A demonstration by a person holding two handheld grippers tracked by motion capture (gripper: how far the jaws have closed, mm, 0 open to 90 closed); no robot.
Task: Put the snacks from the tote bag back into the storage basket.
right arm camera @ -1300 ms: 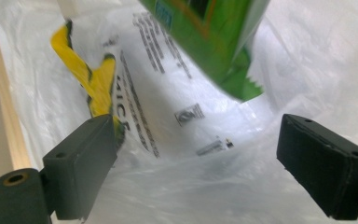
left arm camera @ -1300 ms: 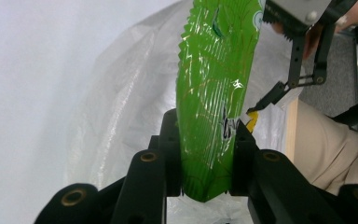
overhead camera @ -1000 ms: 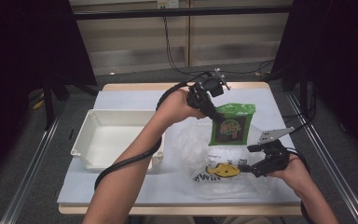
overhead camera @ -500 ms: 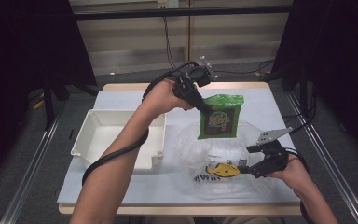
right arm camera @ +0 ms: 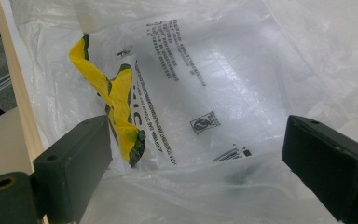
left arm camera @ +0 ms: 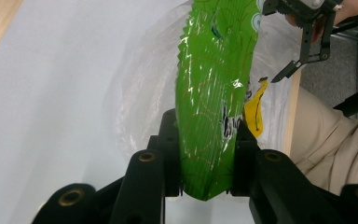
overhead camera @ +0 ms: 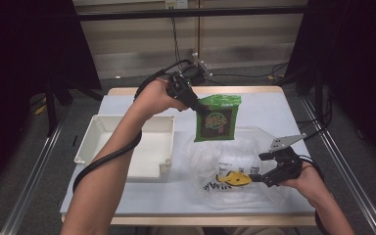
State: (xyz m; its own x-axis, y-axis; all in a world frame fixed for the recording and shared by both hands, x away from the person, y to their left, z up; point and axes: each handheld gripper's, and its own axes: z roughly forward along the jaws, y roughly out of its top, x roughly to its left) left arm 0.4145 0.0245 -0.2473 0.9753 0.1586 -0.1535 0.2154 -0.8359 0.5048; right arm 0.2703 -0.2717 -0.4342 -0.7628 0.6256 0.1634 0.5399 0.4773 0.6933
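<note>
At the left of the tabletop (overhead camera: 127, 105) sits one white tray (overhead camera: 127, 147), with nothing in it that I can see. My left gripper (overhead camera: 201, 108) has its jaws clamped on the one green snack packet (overhead camera: 218, 120), pinching it near its upper left corner so it hangs in the air above the far part of the one clear plastic bag (overhead camera: 235, 166). In the left gripper view the packet (left arm camera: 212, 98) sits squeezed between both jaws.

I judge this to be the carrying step: packet lifted, not yet bagged. Next I need to bring it over the bag's mouth and lower it in before I let go.

My right gripper (overhead camera: 260, 178) is at the bag's near edge by the yellow print (overhead camera: 232, 178); its jaws stand wide apart with bag film between them, pressing on nothing, so the mouth may sag.
</note>
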